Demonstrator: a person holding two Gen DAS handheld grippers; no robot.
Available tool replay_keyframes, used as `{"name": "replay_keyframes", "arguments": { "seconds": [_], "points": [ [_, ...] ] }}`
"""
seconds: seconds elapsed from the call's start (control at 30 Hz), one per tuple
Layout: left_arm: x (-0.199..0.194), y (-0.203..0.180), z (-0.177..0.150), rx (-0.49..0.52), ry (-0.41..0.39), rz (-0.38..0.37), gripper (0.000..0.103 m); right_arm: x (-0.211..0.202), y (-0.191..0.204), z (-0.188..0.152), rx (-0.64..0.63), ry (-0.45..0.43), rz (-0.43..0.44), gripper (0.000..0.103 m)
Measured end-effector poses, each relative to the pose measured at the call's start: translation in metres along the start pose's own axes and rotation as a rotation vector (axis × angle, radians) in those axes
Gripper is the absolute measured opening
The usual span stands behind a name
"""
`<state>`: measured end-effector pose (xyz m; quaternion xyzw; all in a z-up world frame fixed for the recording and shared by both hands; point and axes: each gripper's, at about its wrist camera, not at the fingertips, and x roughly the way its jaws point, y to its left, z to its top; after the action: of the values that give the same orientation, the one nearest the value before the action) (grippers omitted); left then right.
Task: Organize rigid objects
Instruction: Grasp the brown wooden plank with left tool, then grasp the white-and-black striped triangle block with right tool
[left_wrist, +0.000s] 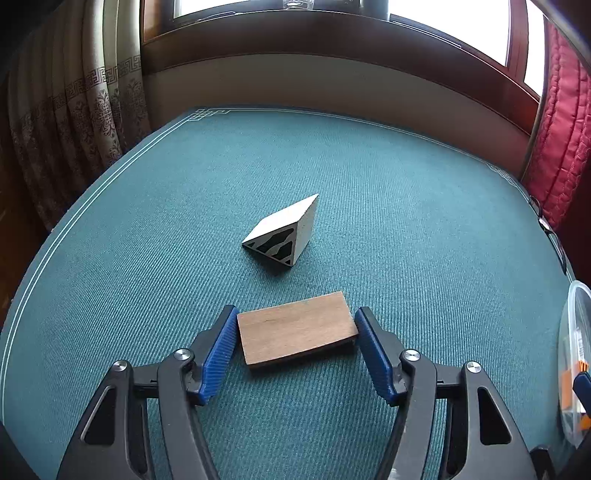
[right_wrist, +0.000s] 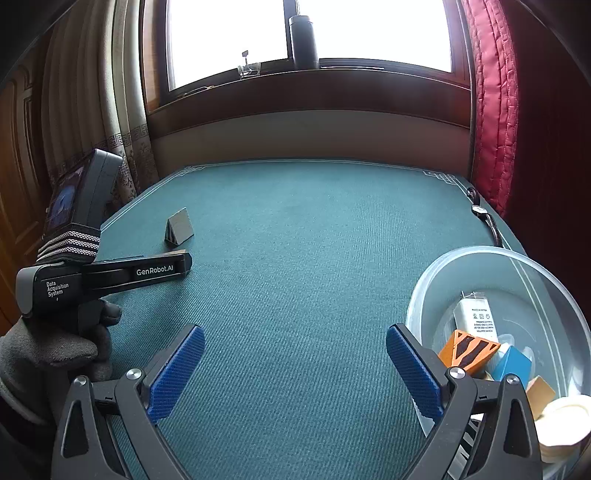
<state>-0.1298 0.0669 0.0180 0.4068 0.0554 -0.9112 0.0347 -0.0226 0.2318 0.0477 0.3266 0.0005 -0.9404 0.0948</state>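
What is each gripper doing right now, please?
Left gripper: fingers either side of the flat wooden block, right one touching it; a firm grip cannot be told.
Right gripper: open, holding nothing, beside the clear bowl.

Two low wrist views, shared table (left_wrist: 406, 184)

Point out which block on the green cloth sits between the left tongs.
The flat brown wooden block, lying between the blue pads. The grey wedge with black stripes lies farther off, untouched.

clear bowl (left_wrist: 574, 354) cut off at right edge, contents unreadable
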Motion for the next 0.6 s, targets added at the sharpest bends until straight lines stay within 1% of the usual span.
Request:
{"name": "replay_keyframes", "arguments": {
  "seconds": [0.13, 0.3, 0.43, 0.6],
  "points": [
    [-0.003, 0.007, -0.002, 0.000, -0.003, -0.002, 0.065, 0.000, -0.001, 0.000, 0.004, -0.001, 0.001, 0.101],
    [-0.015, 0.034, -0.003, 0.001, -0.033, 0.022, 0.065, 0.001, -0.001, -0.001, 0.005, 0.003, 0.009, 0.101],
    [-0.021, 0.056, -0.008, -0.004, -0.040, 0.049, 0.065, 0.005, 0.000, 0.000, 0.003, 0.029, 0.021, 0.101],
    [-0.027, 0.077, -0.012, -0.016, -0.049, 0.050, 0.065, 0.016, 0.004, 0.004, 0.005, 0.080, 0.052, 0.101]
  ]
}}
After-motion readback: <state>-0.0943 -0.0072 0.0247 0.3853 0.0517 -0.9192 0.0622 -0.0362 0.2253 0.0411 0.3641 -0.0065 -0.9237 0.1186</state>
